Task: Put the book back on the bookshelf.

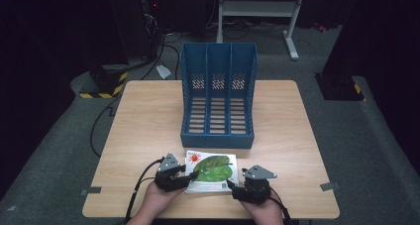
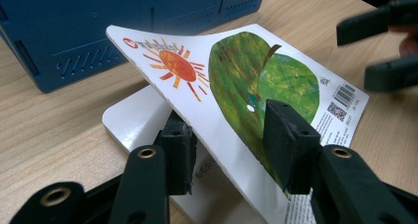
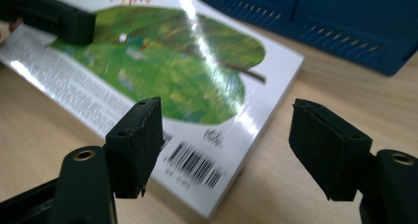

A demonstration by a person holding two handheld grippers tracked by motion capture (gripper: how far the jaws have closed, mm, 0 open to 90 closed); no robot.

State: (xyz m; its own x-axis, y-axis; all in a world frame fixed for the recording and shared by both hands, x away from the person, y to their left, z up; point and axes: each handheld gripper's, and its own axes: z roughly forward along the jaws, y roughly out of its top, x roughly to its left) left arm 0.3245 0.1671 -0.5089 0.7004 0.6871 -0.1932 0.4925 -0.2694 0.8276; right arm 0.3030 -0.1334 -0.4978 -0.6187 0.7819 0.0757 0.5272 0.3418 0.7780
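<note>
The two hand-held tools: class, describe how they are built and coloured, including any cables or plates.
Both the left tool and the right tool are matt black, each topped by a grey three-cornered plate and trailing a black cable. In the gripper views each jaw ends in a blocky black pad, with brass-coloured rings at the joints below.

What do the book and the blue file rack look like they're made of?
Book: paper with a glossy, probably laminated cover; glare streaks cross it in the right gripper view, and the cover bends where the left gripper lifts it.
Blue file rack: looks like moulded rigid plastic, matt to satin, with uniform colour and slotted walls.
</note>
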